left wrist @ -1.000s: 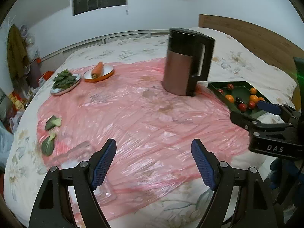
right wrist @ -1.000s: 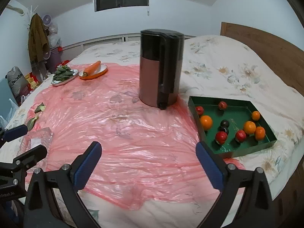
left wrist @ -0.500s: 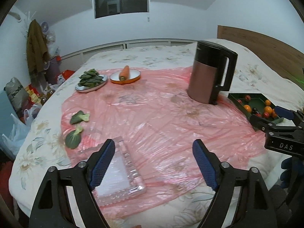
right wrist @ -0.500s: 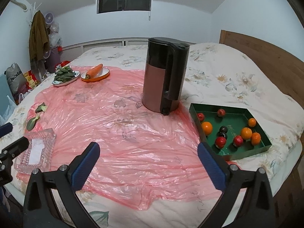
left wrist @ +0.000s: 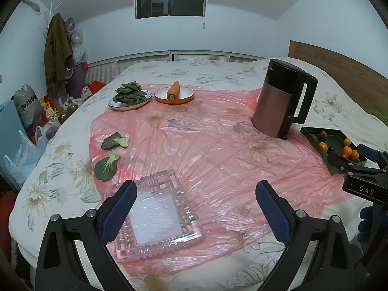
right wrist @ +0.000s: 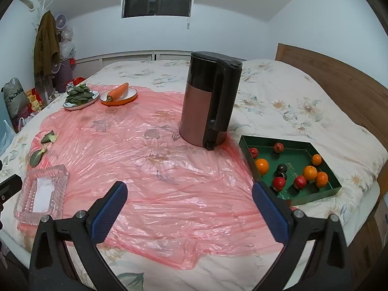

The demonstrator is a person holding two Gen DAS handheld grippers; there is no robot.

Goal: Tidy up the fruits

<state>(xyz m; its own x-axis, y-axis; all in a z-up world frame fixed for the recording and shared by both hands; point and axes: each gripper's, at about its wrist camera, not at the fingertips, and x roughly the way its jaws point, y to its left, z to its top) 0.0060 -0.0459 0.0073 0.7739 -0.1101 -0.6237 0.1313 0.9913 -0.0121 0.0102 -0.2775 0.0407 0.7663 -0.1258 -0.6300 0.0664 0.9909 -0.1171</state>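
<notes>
A green tray (right wrist: 294, 149) at the right of the bed holds several small fruits: oranges (right wrist: 310, 172), red ones (right wrist: 278, 183) and dark ones (right wrist: 281, 168). It also shows in the left wrist view (left wrist: 315, 133). An empty clear glass dish (left wrist: 157, 212) lies at the front left on the pink plastic sheet (left wrist: 206, 145), also in the right wrist view (right wrist: 41, 191). My left gripper (left wrist: 195, 208) is open and empty, just above the dish's near side. My right gripper (right wrist: 189, 208) is open and empty, over the sheet left of the tray.
A brown and black kettle (right wrist: 209, 104) stands mid-bed. A plate of greens (left wrist: 129, 97) and an orange dish with a carrot (left wrist: 174, 92) sit at the back. Two loose green leaves (left wrist: 106, 167) lie at the left. A wooden headboard (right wrist: 339, 82) is at the right.
Both grippers have pulled back and risen, widening the views. The left view has swung left, bringing the glass dish fully into view. Both stay open.
</notes>
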